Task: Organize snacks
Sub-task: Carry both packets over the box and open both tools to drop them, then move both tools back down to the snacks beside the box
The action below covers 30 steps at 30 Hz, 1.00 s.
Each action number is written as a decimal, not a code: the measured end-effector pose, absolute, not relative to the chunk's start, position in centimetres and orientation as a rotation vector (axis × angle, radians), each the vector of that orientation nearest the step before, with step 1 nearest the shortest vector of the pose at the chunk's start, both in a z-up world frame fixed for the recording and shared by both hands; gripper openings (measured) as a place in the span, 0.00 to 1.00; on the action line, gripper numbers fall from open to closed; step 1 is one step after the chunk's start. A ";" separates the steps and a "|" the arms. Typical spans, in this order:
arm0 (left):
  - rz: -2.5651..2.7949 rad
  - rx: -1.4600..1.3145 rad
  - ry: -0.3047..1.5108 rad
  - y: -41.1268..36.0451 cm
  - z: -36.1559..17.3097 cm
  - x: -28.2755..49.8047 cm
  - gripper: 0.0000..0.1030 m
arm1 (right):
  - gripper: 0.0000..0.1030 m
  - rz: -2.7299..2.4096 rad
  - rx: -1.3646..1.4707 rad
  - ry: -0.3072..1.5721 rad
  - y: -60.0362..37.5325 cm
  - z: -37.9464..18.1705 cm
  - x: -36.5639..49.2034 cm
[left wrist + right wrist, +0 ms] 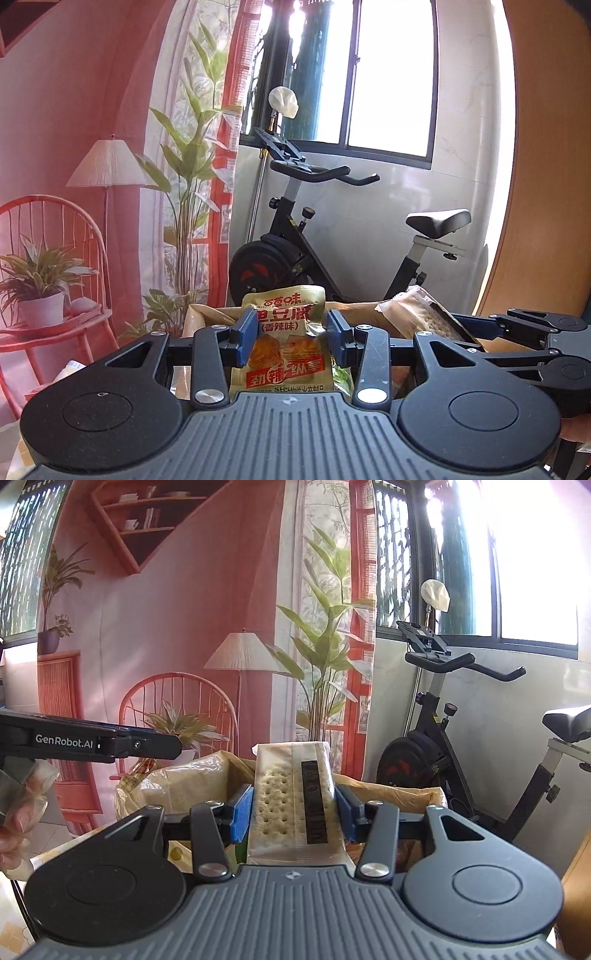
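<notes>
Gripping a yellow tofu snack packet point(284, 332), the left gripper point(291, 334) hangs above the cardboard box point(388, 790); the right gripper point(294, 812) clamps a cracker pack point(291, 797) there, beside a plastic bag point(177, 786).

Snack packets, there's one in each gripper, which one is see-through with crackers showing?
The cracker packet in the right gripper. The left gripper holds an opaque yellow tofu packet with red printing.

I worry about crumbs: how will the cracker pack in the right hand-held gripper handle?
The cracker pack probably stays stiff, since it stands upright between the right hand-held gripper pads. Its clear film looks slippery. The perforated crackers inside likely break if squeezed harder.
</notes>
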<state>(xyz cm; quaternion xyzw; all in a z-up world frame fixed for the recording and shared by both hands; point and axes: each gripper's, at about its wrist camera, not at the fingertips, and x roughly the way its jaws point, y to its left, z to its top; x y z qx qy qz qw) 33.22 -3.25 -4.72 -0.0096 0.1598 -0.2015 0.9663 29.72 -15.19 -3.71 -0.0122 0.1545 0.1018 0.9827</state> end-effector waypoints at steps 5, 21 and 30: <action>-0.433 0.005 0.353 -4.8 -5.2 34.9 0.42 | 0.48 0.151 0.008 0.352 -16.9 -4.5 31.3; -0.415 0.059 0.419 -3.7 -6.4 34.3 0.65 | 0.55 0.166 0.017 0.373 -17.5 -4.1 28.8; -0.398 0.052 0.407 -1.6 -5.0 30.6 0.65 | 0.55 0.251 0.027 0.352 -16.0 -3.0 25.6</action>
